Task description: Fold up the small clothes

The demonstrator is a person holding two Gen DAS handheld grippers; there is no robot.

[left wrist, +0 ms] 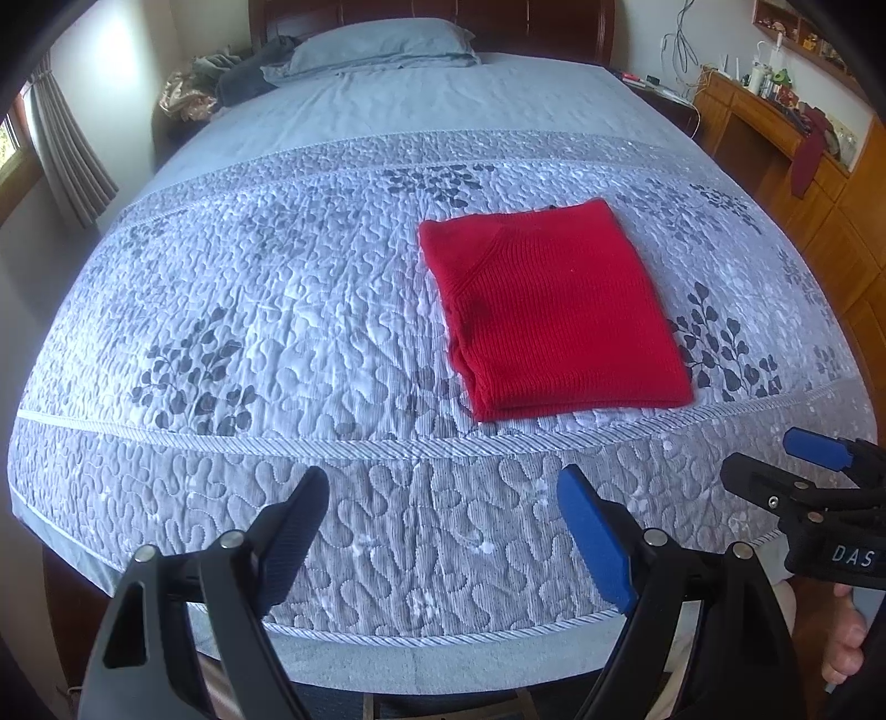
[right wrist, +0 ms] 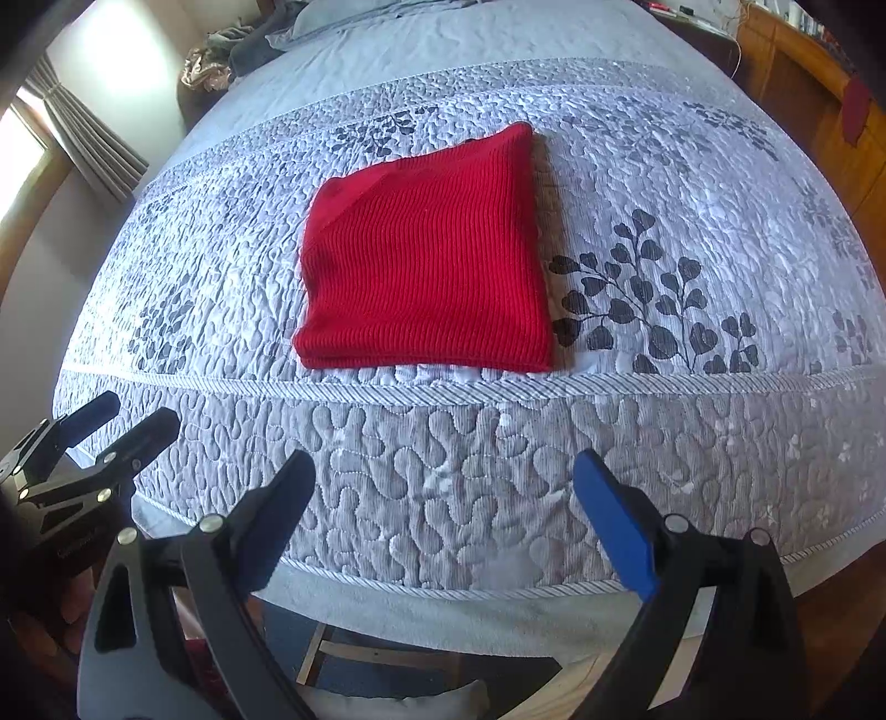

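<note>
A red knit sweater (left wrist: 554, 310) lies folded into a neat rectangle on the grey quilted bedspread (left wrist: 277, 332), a little back from the foot edge. It also shows in the right wrist view (right wrist: 426, 260). My left gripper (left wrist: 443, 526) is open and empty, held over the foot edge of the bed, apart from the sweater. My right gripper (right wrist: 443, 515) is open and empty, also over the foot edge. Each gripper shows in the other's view: the right one (left wrist: 775, 459) at the right, the left one (right wrist: 119, 415) at the left.
A blue pillow (left wrist: 382, 44) lies at the headboard with dark clothes (left wrist: 249, 77) beside it. A wooden dresser (left wrist: 775, 127) with clutter stands along the right wall. A curtained window (left wrist: 61, 149) is at the left. The bedspread (right wrist: 664, 194) spreads wide around the sweater.
</note>
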